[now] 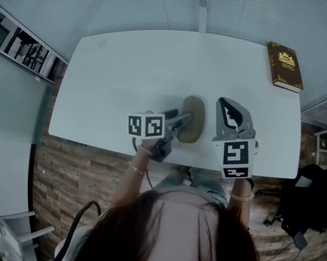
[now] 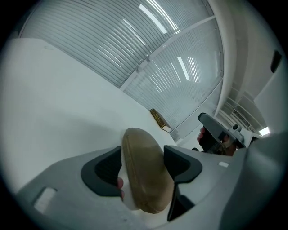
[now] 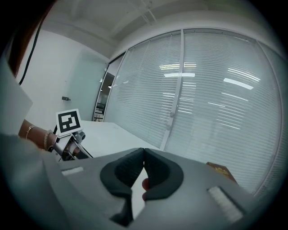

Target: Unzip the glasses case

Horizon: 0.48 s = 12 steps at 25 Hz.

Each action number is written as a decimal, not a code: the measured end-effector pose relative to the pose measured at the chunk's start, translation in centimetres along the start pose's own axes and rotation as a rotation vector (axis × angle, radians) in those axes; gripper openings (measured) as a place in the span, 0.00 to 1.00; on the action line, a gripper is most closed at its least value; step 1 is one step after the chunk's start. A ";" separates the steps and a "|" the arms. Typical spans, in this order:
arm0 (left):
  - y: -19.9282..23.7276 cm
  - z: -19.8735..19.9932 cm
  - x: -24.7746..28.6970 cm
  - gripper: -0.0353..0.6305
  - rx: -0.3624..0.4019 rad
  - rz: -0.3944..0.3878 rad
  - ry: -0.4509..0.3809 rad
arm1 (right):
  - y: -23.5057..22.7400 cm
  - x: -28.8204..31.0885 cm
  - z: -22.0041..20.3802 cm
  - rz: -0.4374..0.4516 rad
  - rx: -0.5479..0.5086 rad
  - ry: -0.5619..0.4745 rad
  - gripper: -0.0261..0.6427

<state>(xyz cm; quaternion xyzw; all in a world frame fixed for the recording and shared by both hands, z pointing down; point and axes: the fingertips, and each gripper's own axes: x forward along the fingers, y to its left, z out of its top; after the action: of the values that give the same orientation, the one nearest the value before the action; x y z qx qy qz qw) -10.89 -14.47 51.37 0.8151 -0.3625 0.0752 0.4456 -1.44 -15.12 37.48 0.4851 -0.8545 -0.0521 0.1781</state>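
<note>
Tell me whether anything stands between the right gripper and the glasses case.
Nothing visible does. In the head view only bare table separates the shut right gripper from the glasses case. The left gripper has its open jaws on either side of the case.

Left gripper (image 1: pixel 181 123), right gripper (image 1: pixel 226 105): grey shells, black pads (image 2: pixel 105 168). Black-on-white marker cubes (image 1: pixel 146 125) on each. Bracelets (image 1: pixel 136 168) on wrists.

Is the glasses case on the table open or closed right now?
Closed. In the left gripper view the glasses case lies between the left gripper's spread fingers, its two halves together, no gap along the seam.
</note>
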 end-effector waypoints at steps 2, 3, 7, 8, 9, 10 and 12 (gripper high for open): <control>0.0 -0.2 0.1 0.52 -0.030 -0.009 0.012 | -0.4 0.4 0.1 0.011 -0.001 -0.007 0.04; 0.0 -0.3 0.2 0.53 -0.042 -0.014 0.019 | -0.6 0.6 0.1 0.016 -0.001 -0.009 0.04; -0.6 -0.4 0.9 0.56 -0.047 -0.037 0.056 | -1.2 1.5 -0.3 0.034 0.001 -0.010 0.04; -0.8 -0.4 1.2 0.57 -0.049 -0.044 0.071 | -1.3 1.7 -0.3 0.041 0.002 -0.010 0.04; -1.0 -0.5 1.4 0.57 -0.051 -0.051 0.087 | -1.3 1.8 -0.4 0.047 0.002 -0.010 0.04; -1.3 -0.6 1.7 0.57 -0.052 -0.057 0.104 | -1.4 2.0 -0.5 0.054 0.003 -0.010 0.04; -1.7 -0.7 2.2 0.58 -0.049 -0.062 0.134 | -1.6 2.2 -0.6 0.063 0.005 -0.012 0.04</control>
<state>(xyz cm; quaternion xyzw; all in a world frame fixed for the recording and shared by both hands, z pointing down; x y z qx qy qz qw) -8.04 -14.50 51.61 0.8080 -0.3082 0.1067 0.4907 -0.93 -17.82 38.17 0.4580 -0.8706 -0.0475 0.1732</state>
